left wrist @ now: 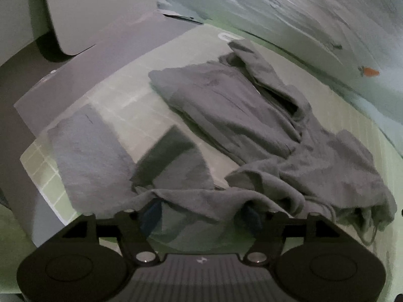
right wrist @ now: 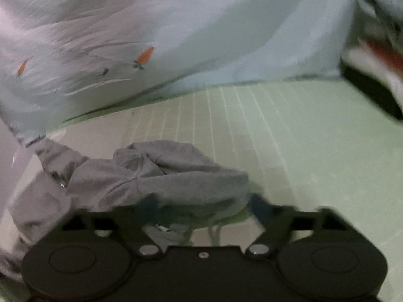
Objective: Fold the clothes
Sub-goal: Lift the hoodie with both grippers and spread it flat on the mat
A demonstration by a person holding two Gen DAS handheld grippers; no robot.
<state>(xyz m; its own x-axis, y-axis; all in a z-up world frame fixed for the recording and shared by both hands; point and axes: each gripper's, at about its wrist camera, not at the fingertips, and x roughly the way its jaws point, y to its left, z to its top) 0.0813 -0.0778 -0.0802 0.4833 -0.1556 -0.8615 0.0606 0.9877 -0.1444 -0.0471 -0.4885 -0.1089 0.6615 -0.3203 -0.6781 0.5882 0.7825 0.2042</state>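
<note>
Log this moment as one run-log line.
garment: grey hoodie crumpled on green mat | left hand-held gripper: open | right hand-held gripper: open

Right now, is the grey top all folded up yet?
Not yet. One sleeve lies flat on the green mat, and part of the grey top is laid over itself, so folding has started. Both sets of tongs, left and right, stand open over the cloth, gripping nothing. The hood end is bunched and the edge nearest the left tongs is rumpled; those need smoothing and folding.
</note>
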